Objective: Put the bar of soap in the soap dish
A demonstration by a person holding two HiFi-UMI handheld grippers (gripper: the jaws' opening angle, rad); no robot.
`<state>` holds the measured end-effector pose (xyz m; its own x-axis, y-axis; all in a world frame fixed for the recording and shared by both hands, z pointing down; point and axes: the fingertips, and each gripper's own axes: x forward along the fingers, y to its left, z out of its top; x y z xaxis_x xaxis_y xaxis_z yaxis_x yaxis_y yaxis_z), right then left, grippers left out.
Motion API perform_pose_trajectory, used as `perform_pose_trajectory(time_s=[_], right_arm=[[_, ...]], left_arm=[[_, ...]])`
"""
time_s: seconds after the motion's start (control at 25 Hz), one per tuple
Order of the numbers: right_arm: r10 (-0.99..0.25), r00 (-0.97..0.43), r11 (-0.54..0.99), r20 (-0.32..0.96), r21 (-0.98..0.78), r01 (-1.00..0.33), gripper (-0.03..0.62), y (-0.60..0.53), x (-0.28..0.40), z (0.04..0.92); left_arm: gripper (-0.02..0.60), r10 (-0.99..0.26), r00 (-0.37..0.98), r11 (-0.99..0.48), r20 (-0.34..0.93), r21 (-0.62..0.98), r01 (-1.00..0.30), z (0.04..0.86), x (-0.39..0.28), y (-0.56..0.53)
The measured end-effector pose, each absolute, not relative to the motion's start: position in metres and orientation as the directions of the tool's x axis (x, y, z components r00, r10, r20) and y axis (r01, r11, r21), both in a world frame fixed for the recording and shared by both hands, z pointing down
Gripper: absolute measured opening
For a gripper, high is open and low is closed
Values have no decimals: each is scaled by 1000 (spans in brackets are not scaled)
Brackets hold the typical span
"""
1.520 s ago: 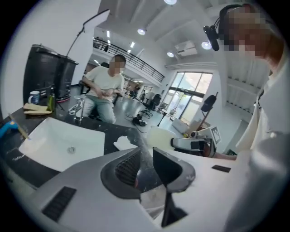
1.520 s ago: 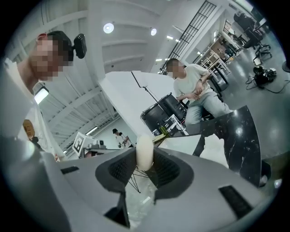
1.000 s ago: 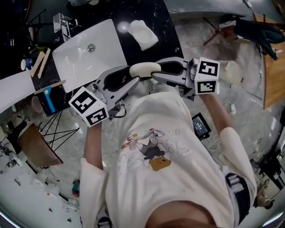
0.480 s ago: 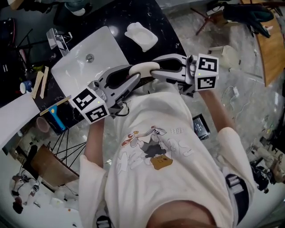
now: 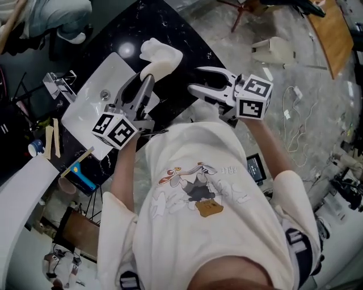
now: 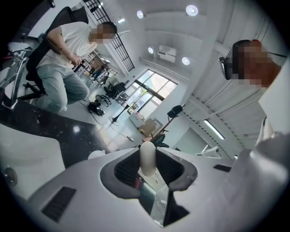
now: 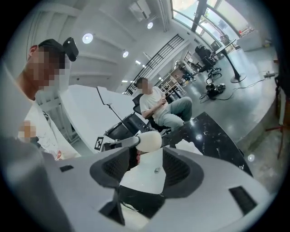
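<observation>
Black bench (image 5: pixel 190 31) with white sink (image 5: pixel 85 116) and soap dish (image 5: pixel 164 52); grey floor (image 5: pixel 272 96). Left claw (image 5: pixel 146 76) pinches bar of soap (image 5: pixel 153 68), near dish. Right claw (image 5: pixel 194 79) opening, empty. Gripper views alone show ceiling lights (image 6: pixel 191 9).

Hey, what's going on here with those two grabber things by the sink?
A person works with a gripper in each hand. The left gripper is closed on a cream bar of soap and holds it close to the white soap dish on the black counter beside the sink; the soap is not yet in the dish. The right gripper is off to the side, its fingers opening with nothing between them.
</observation>
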<state>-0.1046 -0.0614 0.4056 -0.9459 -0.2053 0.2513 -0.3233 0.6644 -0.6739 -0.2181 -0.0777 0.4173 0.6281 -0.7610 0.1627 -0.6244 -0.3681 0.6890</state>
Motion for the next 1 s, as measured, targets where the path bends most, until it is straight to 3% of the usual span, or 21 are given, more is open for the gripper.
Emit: perform_pose_trajectory(time_s=[0.4,0.64,1.0], right_arm=[[-379,-904,587,200,-704,-401,229,-45,-84,396],[-393,-909,590,139,-720,-365,224,-33,-90,379],[-388,-913,566,127,-749,-345,219,-30,-93,383]], left_arm=[[120,-878,426,-192,220,652,-733,499,-234,-147],[120,-880,367,-103,301,633,-768,537,-236,-158],[120,-860,380,-129,342,574,-809,564,-221,-146]])
